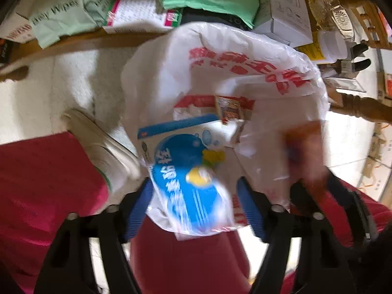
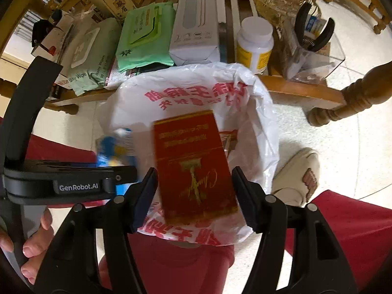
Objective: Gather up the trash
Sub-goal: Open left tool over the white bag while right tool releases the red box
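A white plastic bag (image 1: 220,56) with red print hangs open over my lap; it also shows in the right wrist view (image 2: 247,93). My left gripper (image 1: 193,196) is open, and a blue and white packet (image 1: 186,174) lies blurred between its fingers over the bag. A small printed wrapper (image 1: 229,110) lies inside the bag. My right gripper (image 2: 194,188) is open, and a red cigarette pack (image 2: 193,164) sits blurred between its fingers above the bag mouth, touching neither. The red pack shows as a blur in the left view (image 1: 303,147).
A low wooden table (image 2: 301,90) behind the bag holds wipes packs (image 2: 144,41), a white box (image 2: 196,22), a pill bottle (image 2: 254,44) and a clear container (image 2: 316,56). My red trousers (image 1: 44,183) and slippered feet (image 2: 296,174) are below. Pale tile floor (image 2: 343,147) is to the right.
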Demonstrator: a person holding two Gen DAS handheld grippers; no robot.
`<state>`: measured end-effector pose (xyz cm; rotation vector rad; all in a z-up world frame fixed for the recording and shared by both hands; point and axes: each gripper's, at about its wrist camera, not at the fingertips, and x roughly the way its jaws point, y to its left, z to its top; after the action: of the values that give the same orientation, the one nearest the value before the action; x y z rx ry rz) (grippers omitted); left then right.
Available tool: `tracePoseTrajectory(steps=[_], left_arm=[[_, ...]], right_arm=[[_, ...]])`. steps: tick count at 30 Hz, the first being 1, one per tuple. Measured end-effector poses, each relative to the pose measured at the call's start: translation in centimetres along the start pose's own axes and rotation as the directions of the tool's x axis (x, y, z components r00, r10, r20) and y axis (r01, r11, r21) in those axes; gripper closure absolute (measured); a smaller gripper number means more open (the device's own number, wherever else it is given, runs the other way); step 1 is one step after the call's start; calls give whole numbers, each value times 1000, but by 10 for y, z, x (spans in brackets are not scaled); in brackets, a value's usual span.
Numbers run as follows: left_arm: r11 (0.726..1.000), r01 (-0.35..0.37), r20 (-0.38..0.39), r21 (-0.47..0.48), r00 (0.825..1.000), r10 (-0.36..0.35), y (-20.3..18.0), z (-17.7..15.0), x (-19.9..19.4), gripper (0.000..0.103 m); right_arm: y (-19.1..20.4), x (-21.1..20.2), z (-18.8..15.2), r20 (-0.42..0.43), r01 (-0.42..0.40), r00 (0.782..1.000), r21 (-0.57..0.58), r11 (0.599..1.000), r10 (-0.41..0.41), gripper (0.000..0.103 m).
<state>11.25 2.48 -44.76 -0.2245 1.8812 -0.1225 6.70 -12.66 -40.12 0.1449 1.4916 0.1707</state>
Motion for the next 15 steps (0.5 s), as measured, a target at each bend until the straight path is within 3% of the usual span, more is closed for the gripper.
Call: tracePoseTrajectory(steps=[2, 15], left_arm=[[1000, -26, 11, -1, 1000, 26, 0, 1, -2, 25], [999, -30, 31, -13, 999, 31, 3, 3, -6, 20]], right_arm=[[0, 2, 0, -1, 18, 1000, 2, 1000, -18, 28], [3, 4, 0, 4, 20, 1000, -11, 1000, -20, 28]])
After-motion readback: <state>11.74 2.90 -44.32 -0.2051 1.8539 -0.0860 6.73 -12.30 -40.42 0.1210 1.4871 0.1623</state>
